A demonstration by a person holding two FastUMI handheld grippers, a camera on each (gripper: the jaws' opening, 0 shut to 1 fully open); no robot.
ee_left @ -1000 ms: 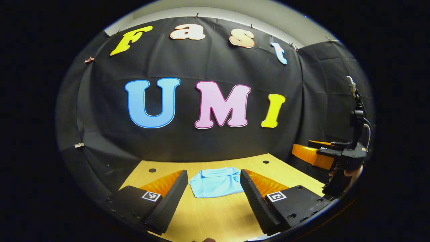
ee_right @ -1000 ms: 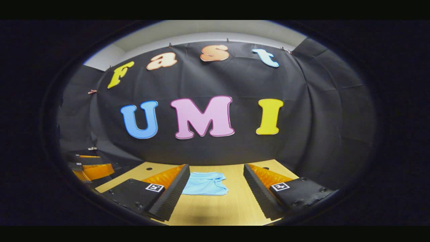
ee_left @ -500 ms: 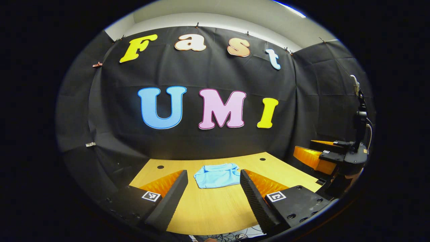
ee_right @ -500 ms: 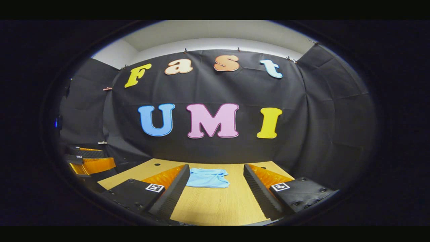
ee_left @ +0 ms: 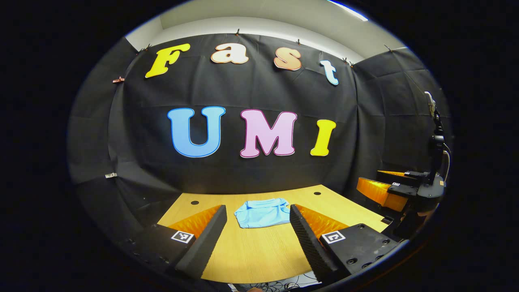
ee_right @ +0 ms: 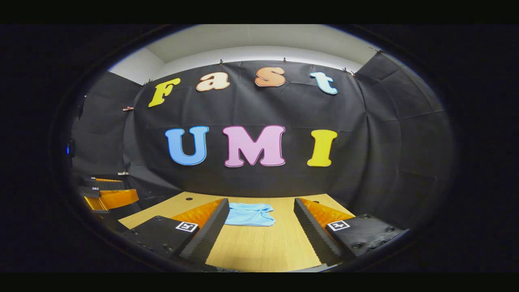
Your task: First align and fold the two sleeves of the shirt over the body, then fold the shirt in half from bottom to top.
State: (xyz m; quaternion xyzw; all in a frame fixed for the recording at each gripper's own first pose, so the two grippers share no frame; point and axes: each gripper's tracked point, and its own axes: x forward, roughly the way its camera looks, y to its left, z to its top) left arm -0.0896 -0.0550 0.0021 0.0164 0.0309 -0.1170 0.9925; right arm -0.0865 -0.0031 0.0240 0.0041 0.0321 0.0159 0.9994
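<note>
A light blue shirt (ee_left: 261,212) lies folded into a small flat bundle on the wooden table (ee_left: 259,251), toward its far side. In the right gripper view the same shirt (ee_right: 249,214) sits just ahead. My left gripper (ee_left: 255,239) is open, held well back from the shirt with nothing between its fingers. My right gripper (ee_right: 259,237) is also open and holds nothing, likewise short of the shirt. In the left gripper view, the right gripper (ee_left: 399,186) is at the right edge, beyond the table's side. In the right gripper view, the left gripper (ee_right: 106,194) is at the left edge.
The wooden table (ee_right: 259,251) has two small dark holes (ee_left: 194,202) near its far corners. Black cloth walls close the booth behind and at both sides. Cables (ee_left: 279,285) hang below the table's near edge.
Both grippers have drawn back and away from the shirt, which now looks smaller and farther off. The shirt itself has not moved.
</note>
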